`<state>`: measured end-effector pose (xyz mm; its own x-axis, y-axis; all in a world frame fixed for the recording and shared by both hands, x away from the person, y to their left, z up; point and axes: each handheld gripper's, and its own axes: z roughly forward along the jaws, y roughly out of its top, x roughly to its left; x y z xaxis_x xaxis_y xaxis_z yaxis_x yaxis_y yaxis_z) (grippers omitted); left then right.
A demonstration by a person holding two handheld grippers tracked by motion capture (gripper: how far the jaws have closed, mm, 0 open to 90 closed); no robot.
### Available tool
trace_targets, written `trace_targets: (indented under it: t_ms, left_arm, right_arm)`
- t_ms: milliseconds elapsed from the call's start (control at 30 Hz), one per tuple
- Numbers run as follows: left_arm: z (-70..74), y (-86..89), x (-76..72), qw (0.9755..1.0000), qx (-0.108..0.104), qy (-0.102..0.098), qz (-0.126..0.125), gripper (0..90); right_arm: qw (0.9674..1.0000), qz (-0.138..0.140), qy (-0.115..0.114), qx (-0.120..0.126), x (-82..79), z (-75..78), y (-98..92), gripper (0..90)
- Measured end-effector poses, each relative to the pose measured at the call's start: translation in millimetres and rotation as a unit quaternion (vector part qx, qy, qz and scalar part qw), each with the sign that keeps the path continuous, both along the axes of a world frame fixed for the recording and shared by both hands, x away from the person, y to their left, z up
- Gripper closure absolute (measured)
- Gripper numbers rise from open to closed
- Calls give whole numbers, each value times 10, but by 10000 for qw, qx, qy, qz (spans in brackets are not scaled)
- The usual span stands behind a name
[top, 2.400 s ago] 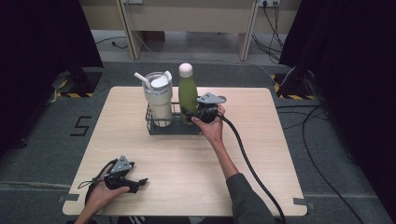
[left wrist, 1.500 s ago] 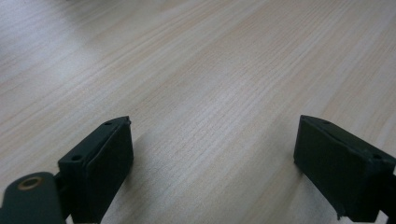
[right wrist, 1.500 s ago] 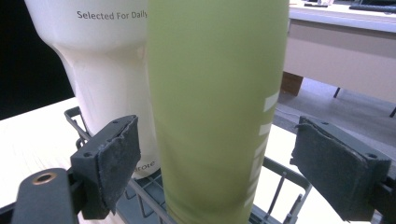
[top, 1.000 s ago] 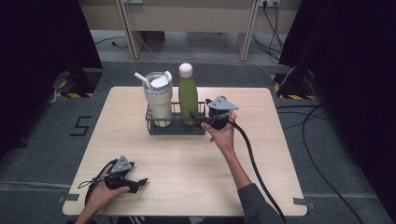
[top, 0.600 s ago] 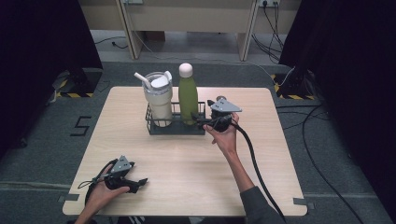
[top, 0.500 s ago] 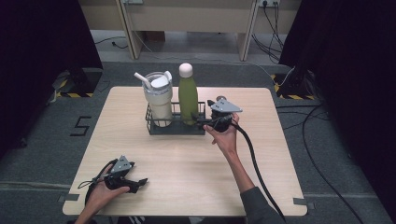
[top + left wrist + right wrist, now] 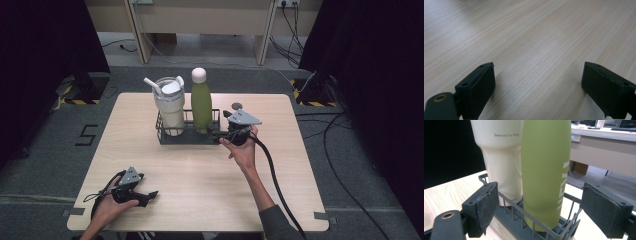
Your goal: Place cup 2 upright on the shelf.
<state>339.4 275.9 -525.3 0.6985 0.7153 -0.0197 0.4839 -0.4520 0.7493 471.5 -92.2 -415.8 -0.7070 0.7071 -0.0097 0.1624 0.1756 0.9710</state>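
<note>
Since the earlier frame, the right gripper point(image 7: 223, 134) has drawn back from the tall matte green metal bottle point(image 7: 201, 101) to the end of the dark wire rack point(image 7: 186, 137) on the pale wooden counter point(image 7: 210, 175). Near the front-left corner, the left gripper point(image 7: 146, 196) rests released.

Left gripper view: fingers point(image 7: 477, 87) spread over bare wood.

Right gripper view: fingers point(image 7: 484, 207) are released, apart from the bottle standing in the rack between them, beside a cream tumbler point(image 7: 500, 157).

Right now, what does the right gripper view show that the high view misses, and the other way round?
Right gripper view alone: small grey print on the cream tumbler and white lettering down the green bottle, seen between wide-open jaws. High view alone: the bottle's white cap, the tumbler's straw, the left gripper resting near the table's front corner. Both: tumbler and bottle upright in the dark wire rack.
</note>
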Motion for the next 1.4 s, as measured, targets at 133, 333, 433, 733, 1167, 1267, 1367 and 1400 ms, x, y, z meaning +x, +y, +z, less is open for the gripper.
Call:
trace_targets:
  t_ms: [133, 333, 433, 733, 1167, 1267, 1367, 1400]
  left_arm:
    - [0, 0, 0, 10000, 0, 0, 3, 111]
    - [0, 0, 0, 10000, 1, 0, 2, 111]
    - [0, 0, 0, 10000, -1, -1, 2, 112]
    - [0, 0, -1, 10000, -1, 0, -2, 112]
    - [1, 0, -3, 10000, 3, 2, -26, 112]
    - [0, 0, -3, 10000, -2, 0, -27, 112]
    - [0, 0, -3, 10000, -1, 2, -29, 112]
    - [0, 0, -3, 10000, 0, 2, -30, 112]
  right_arm:
    - [10000, 2, -3, 52, -33, -11, -24, 154]
    - [9999, 5, 33, 103, -103, -12, -70, 153]
    - [9999, 5, 18, 104, -131, -13, -91, 153]
    - [9999, 0, 110, 31, -194, -93, -160, 153]
    - [9999, -15, 138, -41, -309, -165, -280, 153]
    - [9999, -46, 151, -40, -346, -187, -338, 153]
    - [9998, -51, 169, -44, -386, -201, -379, 153]
    - [9998, -56, 167, -51, -393, -202, -387, 153]
